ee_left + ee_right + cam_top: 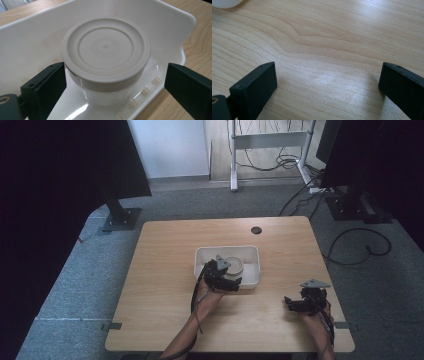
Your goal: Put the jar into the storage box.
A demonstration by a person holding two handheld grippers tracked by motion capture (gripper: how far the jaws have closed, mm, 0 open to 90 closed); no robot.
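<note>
A clear round jar with a cream lid (105, 48) stands inside a white rectangular tray (37, 42) near the middle of the wooden table (165, 270). In the high view the jar (234, 265) sits right of centre in the tray (252, 251). My left gripper (222, 277) reaches over the tray's near rim. It (115, 75) is open, with one jaw close against the jar's left side and the other well clear on the right. My right gripper (295, 304) hovers low over bare wood at the table's front right, and it (327, 77) is open with nothing between its jaws.
A small dark cable hole (256, 229) sits at the table's far edge. A corner of the white tray (224, 3) shows in the right gripper view. Stands, cables and a grey carpet (75, 285) surround the table.
</note>
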